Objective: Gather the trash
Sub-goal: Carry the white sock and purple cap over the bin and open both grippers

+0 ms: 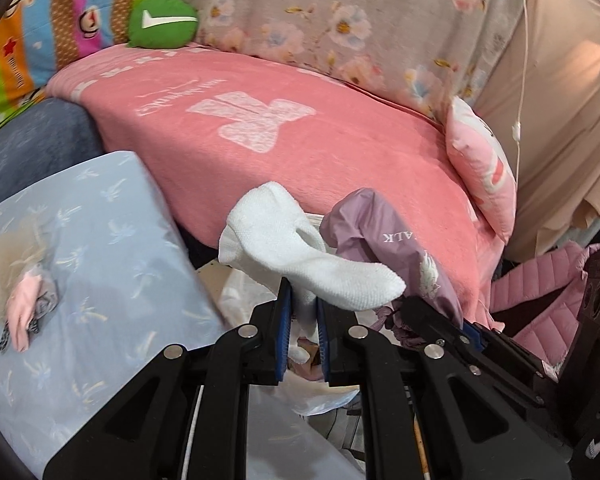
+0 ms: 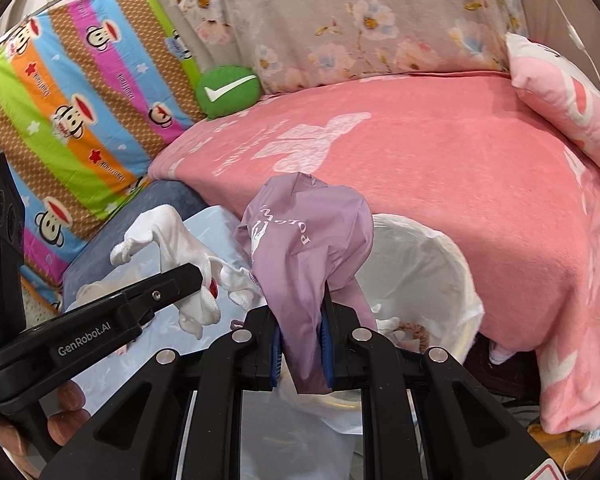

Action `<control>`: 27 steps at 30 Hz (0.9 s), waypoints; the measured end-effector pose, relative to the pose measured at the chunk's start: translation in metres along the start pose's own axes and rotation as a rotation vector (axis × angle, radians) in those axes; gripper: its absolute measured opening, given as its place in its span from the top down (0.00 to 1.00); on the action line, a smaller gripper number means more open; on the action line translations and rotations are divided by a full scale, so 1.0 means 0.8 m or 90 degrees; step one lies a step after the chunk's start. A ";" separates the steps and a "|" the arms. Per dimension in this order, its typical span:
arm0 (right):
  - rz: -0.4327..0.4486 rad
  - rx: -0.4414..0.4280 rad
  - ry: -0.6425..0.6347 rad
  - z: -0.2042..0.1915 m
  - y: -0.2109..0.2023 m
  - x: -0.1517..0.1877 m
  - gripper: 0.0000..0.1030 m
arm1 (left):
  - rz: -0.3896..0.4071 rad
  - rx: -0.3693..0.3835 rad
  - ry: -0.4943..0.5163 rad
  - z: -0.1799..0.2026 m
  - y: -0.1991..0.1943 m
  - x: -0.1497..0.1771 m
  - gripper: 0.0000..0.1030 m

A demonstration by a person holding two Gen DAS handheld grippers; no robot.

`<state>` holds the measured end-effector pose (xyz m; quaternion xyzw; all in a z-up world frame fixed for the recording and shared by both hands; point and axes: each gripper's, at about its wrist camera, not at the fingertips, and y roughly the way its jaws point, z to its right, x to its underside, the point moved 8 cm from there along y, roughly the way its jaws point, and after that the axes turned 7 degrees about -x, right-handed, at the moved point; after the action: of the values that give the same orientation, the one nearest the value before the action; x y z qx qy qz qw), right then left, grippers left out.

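My left gripper is shut on a white sock that flops to the right above the fingers. The sock and left gripper also show in the right wrist view, at lower left. My right gripper is shut on a crumpled purple plastic bag with white lettering. The purple bag also shows in the left wrist view, right of the sock. Both are held in front of the pink bed edge, above a bin lined with a white bag.
A pink blanket covers the bed behind. A green round cushion and a striped monkey-print pillow lie at the back left, a pink pillow at right. A light blue patterned sheet with small cloth scraps lies at left.
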<state>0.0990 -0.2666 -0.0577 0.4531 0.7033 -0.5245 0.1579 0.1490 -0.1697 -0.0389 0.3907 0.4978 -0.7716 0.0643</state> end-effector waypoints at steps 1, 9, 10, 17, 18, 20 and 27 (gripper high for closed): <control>0.001 0.003 0.005 0.008 -0.001 -0.001 0.86 | -0.003 0.004 0.007 0.006 0.003 0.000 0.87; 0.003 0.021 0.030 0.040 -0.001 0.000 0.82 | -0.002 -0.001 0.023 0.031 0.016 -0.004 0.77; 0.003 0.023 0.032 0.042 -0.001 0.000 0.81 | 0.000 -0.006 0.025 0.032 0.017 -0.004 0.67; 0.002 0.025 0.042 0.049 0.006 0.001 0.71 | 0.022 -0.034 0.025 0.029 0.014 -0.012 0.35; 0.004 0.026 0.041 0.049 0.006 0.001 0.69 | 0.021 -0.036 0.022 0.027 0.015 -0.013 0.35; 0.005 0.026 0.039 0.047 0.007 0.001 0.65 | 0.019 -0.040 0.015 0.020 0.016 -0.013 0.35; 0.000 0.024 0.037 0.044 0.013 -0.001 0.65 | 0.016 -0.048 -0.008 0.002 0.015 -0.010 0.35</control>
<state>0.0984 -0.2976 -0.0776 0.4712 0.6975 -0.5243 0.1288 0.1594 -0.1797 -0.0420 0.3896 0.5213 -0.7537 0.0920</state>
